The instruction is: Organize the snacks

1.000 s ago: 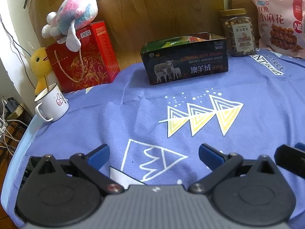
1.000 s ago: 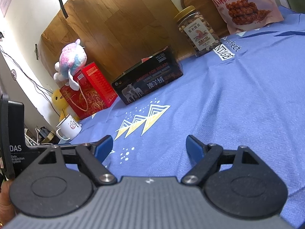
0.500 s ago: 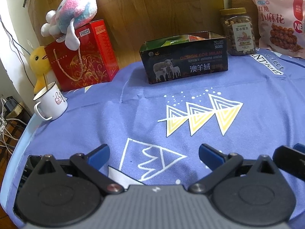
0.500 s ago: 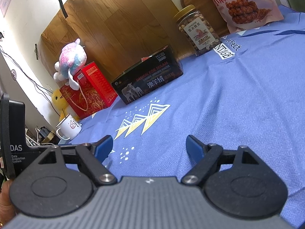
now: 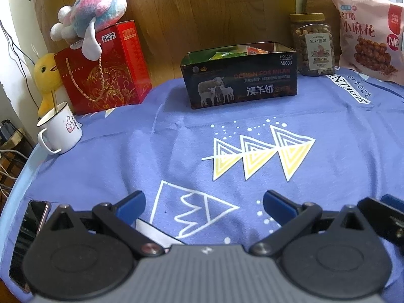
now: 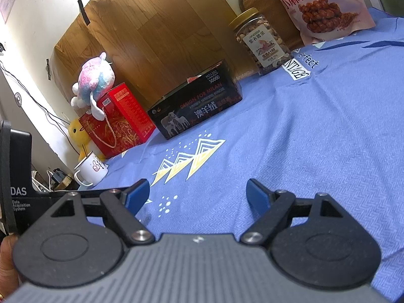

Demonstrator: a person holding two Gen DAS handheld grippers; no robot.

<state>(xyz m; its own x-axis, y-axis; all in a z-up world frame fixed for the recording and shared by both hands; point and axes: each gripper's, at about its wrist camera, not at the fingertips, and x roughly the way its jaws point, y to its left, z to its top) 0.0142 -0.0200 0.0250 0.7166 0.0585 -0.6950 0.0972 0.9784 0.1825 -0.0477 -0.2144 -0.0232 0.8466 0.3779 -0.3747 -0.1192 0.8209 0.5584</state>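
**Both grippers empty over the blue cloth, snacks at the far edge**

The left gripper [image 5: 203,205] hangs low over the blue cloth [image 5: 328,131] with its blue-tipped fingers spread wide and nothing between them; the right gripper [image 6: 198,194] is likewise spread wide and empty, tilted so the table slopes in its view; a bit of a hand [image 6: 6,252] shows at that view's lower left edge. The black tin [image 5: 242,84] stands open near the back of the table, well apart from both grippers, with green and orange snack packets [image 5: 227,54] lying inside it; how many there are cannot be told from here. Just right of the tin stands a jar of nuts [image 5: 314,45] with a gold lid, and right of that a pink snack bag [image 5: 368,35] leans upright. To the tin's left is a red gift box [image 5: 106,73] with a pastel plush toy [image 5: 98,12] on top; a yellow duck toy [image 5: 48,80] sits beside it, behind a white mug [image 5: 60,131]. A phone [image 5: 27,229] lies at the near left edge.
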